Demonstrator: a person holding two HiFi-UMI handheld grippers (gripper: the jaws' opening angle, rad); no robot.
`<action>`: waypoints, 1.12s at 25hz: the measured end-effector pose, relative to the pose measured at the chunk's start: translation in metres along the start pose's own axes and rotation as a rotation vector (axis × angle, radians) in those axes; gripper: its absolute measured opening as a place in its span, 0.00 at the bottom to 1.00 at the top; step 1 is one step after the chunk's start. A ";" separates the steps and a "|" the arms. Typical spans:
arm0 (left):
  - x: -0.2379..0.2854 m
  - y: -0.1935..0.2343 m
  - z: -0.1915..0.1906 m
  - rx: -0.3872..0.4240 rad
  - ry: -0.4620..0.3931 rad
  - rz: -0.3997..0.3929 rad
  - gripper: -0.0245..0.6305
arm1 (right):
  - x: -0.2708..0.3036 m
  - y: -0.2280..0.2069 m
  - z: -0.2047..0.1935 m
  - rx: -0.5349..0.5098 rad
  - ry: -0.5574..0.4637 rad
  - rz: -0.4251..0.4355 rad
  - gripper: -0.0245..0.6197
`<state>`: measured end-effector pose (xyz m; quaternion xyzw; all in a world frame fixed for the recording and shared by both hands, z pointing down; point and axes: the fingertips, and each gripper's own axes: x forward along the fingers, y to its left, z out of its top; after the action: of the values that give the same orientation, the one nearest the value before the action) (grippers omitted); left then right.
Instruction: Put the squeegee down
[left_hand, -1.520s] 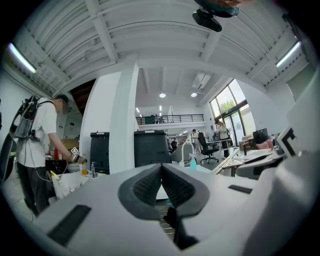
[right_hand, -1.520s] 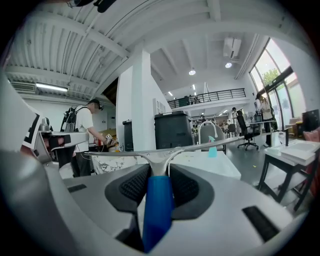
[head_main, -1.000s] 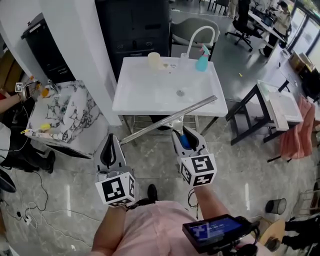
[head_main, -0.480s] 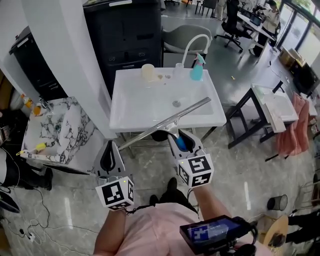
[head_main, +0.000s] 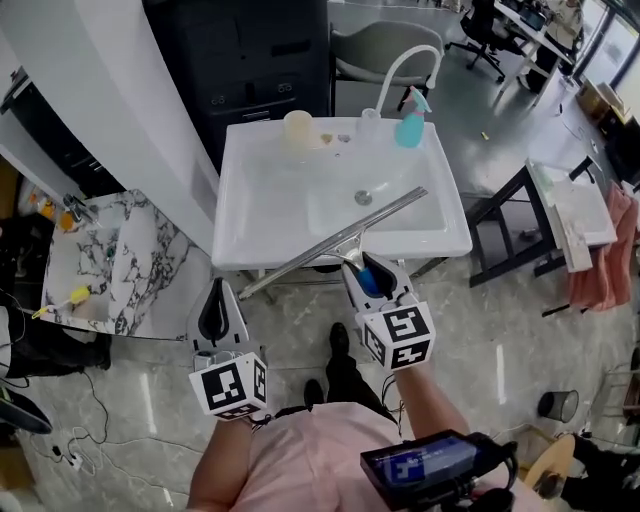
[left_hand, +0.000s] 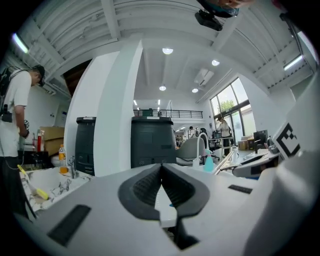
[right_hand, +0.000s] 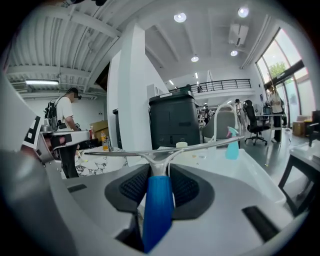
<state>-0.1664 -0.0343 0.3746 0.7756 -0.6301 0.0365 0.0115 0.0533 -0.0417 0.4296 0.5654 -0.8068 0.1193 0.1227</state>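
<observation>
My right gripper (head_main: 365, 272) (right_hand: 159, 182) is shut on the blue handle of the squeegee (head_main: 335, 244) (right_hand: 160, 155). Its long metal blade slants across the front edge of the white sink (head_main: 262, 220) (right_hand: 260, 177), the right end over the basin and the left end out past the sink's front left corner. My left gripper (head_main: 216, 312) (left_hand: 161, 175) hangs lower left, in front of the sink over the floor. Its jaws are shut with nothing between them.
At the sink's back stand a curved white faucet (head_main: 398, 70), a teal spray bottle (head_main: 408, 122) and a pale cup (head_main: 298, 130). A marble-patterned second basin (head_main: 110, 262) sits to the left. A black folding table (head_main: 560, 215) is to the right, a dark cabinet (head_main: 265, 55) behind.
Both grippers have moved forward toward the sink, and the squeegee blade now reaches over the basin's front rim instead of hanging in front of it.
</observation>
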 end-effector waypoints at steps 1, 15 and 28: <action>0.009 -0.001 -0.002 0.004 0.005 0.005 0.05 | 0.008 -0.007 -0.001 0.004 0.005 0.008 0.23; 0.114 0.008 0.035 0.051 -0.003 0.188 0.05 | 0.124 -0.061 0.048 -0.009 0.006 0.217 0.23; 0.130 0.025 0.067 0.038 -0.071 0.315 0.05 | 0.177 -0.048 0.091 -0.084 -0.026 0.390 0.23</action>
<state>-0.1615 -0.1704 0.3160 0.6681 -0.7431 0.0222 -0.0315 0.0343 -0.2440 0.4055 0.3943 -0.9069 0.0997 0.1106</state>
